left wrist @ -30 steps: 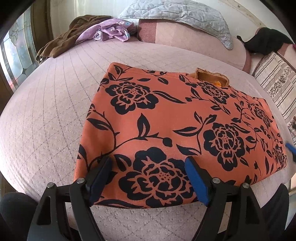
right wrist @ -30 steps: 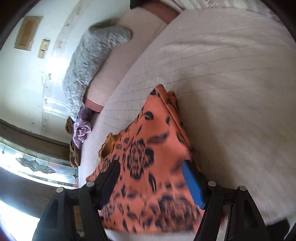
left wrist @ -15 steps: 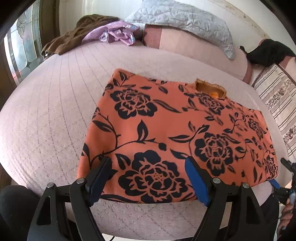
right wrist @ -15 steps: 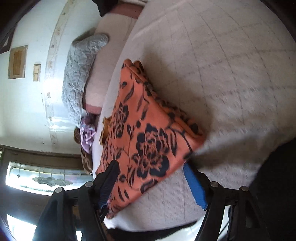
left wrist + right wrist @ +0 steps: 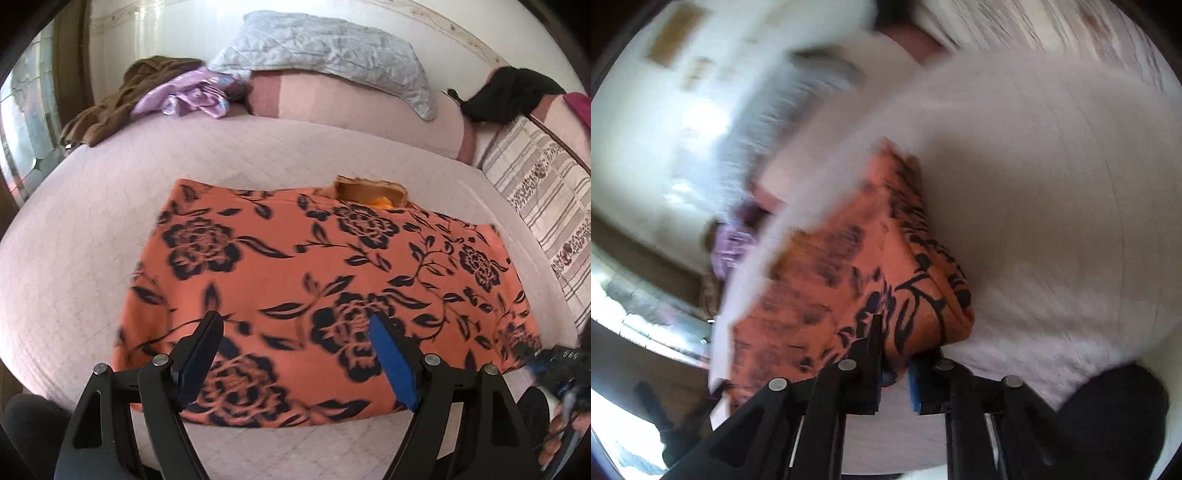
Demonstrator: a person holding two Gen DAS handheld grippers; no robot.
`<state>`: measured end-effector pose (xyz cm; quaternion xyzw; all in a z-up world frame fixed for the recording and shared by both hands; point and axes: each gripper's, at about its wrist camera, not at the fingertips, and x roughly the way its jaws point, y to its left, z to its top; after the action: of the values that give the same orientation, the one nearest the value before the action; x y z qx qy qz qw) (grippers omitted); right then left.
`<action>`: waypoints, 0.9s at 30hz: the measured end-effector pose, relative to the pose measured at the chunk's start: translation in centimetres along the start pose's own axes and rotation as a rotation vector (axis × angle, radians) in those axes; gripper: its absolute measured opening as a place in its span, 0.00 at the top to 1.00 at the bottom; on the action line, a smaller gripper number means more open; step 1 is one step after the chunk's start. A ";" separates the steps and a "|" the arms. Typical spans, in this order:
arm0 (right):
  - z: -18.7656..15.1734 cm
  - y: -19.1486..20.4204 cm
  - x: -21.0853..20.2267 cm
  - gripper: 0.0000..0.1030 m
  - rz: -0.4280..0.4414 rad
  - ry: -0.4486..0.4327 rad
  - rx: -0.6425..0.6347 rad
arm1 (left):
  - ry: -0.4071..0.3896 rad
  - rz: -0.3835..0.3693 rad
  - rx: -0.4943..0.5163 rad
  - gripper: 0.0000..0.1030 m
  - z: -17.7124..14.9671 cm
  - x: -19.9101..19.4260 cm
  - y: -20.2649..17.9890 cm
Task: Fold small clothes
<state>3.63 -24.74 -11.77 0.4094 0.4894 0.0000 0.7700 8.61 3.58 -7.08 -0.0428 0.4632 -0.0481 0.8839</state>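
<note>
Orange floral garment (image 5: pixel 325 295) pinched by right gripper (image 5: pixel 894 354); left gripper (image 5: pixel 295 354) spread; clothes pile (image 5: pixel 147 99) beyond.

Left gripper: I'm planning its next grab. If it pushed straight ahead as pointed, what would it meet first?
Most likely the orange floral garment, lying on the bed between the open left gripper fingers; depth is uncertain.

From the left wrist we look across the garment (image 5: pixel 314 280) toward the pillows (image 5: pixel 325 55). Our right wrist view sits close at its corner, blurred; both share that cloth.
</note>
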 end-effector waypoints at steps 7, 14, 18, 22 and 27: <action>0.7 -3.2 -2.0 0.49 0.150 0.016 0.103 | 0.049 -0.028 0.036 0.21 0.3 3.5 -2.8; 7.5 -0.2 -0.1 0.48 0.158 -0.004 -0.045 | 0.068 0.012 0.102 0.21 -0.9 5.0 -3.5; 12.2 -0.3 3.8 0.48 0.126 0.063 -0.027 | 0.066 0.006 0.106 0.19 -0.9 5.1 -3.4; 14.3 0.9 9.3 0.48 0.080 0.194 -0.081 | 0.053 0.007 0.123 0.16 -1.1 5.2 -3.5; 14.0 4.2 9.8 0.87 0.043 0.166 -0.175 | 0.045 -0.009 0.134 0.15 -1.1 5.3 -3.4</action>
<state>20.93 -26.85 -13.90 0.3496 0.5406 0.0933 0.7594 10.56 -0.45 -11.63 0.0156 0.4785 -0.0841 0.8739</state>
